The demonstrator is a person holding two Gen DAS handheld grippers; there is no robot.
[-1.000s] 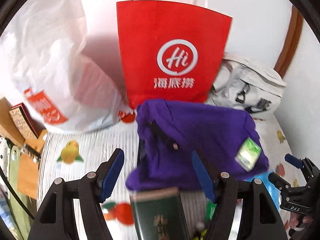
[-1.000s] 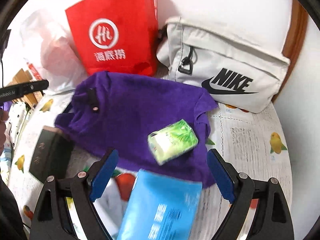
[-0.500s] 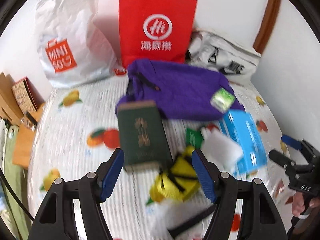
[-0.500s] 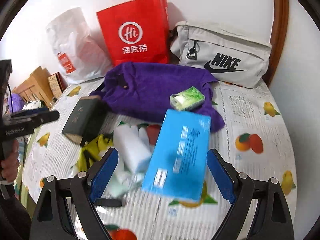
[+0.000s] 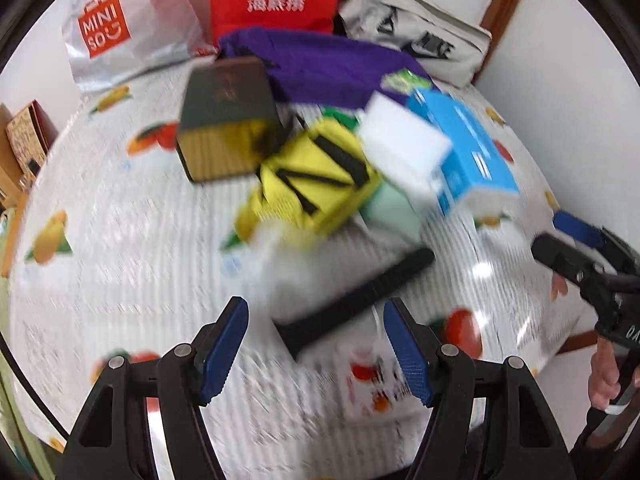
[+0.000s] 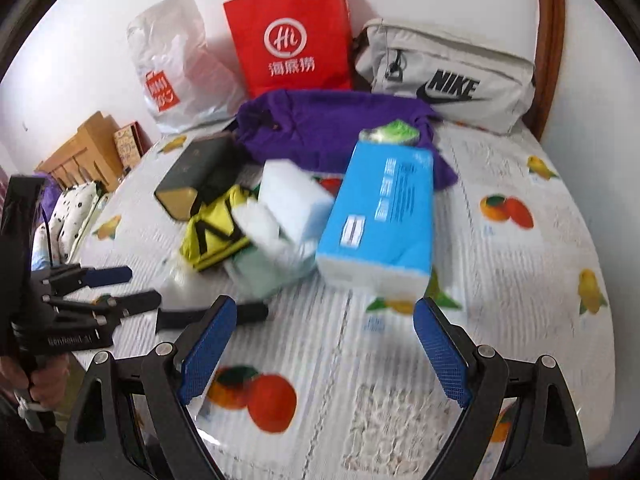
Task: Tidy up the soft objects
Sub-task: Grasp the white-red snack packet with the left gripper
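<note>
Purple garment (image 6: 328,128) heaped behind pile on table (image 6: 520,300); approach step. Left claw (image 5: 316,344), right claw (image 6: 324,348) both released, empty. Next: pick soft item.

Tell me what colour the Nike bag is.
Light grey Nike bag with a black logo, clearest in the right wrist view.

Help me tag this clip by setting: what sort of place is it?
Probably a lived-in home room. A table under a fruit-print cloth is pushed against a white wall, cluttered with a red shopping bag, a grey Nike bag and a purple garment.
</note>
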